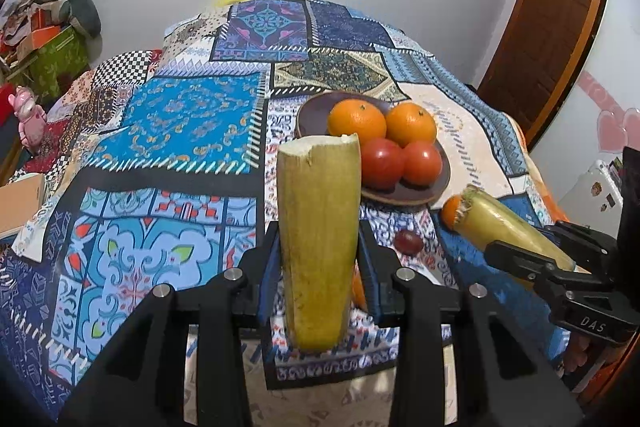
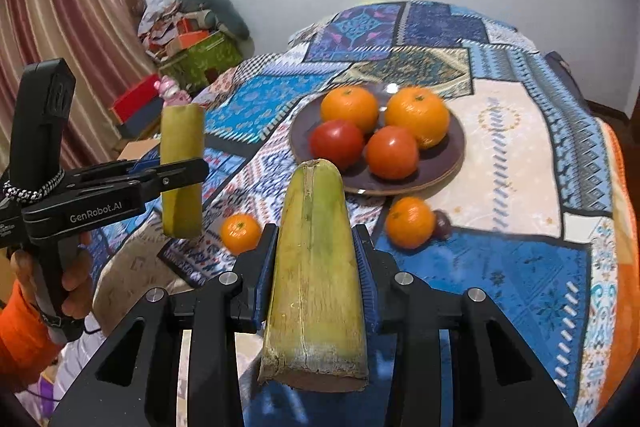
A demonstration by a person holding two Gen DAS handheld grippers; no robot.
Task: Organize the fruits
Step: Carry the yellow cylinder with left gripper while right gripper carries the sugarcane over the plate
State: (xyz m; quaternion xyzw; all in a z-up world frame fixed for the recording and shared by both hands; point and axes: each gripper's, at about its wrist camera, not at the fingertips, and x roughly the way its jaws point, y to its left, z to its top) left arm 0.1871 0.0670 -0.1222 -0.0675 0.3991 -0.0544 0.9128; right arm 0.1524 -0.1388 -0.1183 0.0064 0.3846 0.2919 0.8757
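Observation:
My left gripper [image 1: 319, 235] is shut on an upright yellow-green cane piece [image 1: 320, 187], lifted above the patchwork bedspread [image 1: 176, 119]. My right gripper [image 2: 316, 231] is shut on a second, tapering cane piece [image 2: 316, 299]. Each shows in the other view: the right gripper [image 1: 532, 247] at the right edge, the left gripper [image 2: 188, 171] at the left with its cane piece [image 2: 182, 131]. Beyond both, a dark plate [image 1: 312, 115] [image 2: 440, 163] carries two oranges and two tomatoes. Two loose oranges [image 2: 240, 233] [image 2: 410, 222] and a dark red fruit [image 2: 442, 225] lie on the cover before it.
The bedspread [image 2: 516, 155] covers a bed that drops off at the left and right. Boxes and clutter [image 1: 48, 47] and a pink toy [image 1: 28, 119] stand at the left by the wall. A wooden door [image 1: 552, 27] is at the right. A hand in an orange sleeve [image 2: 24, 327] holds the left gripper.

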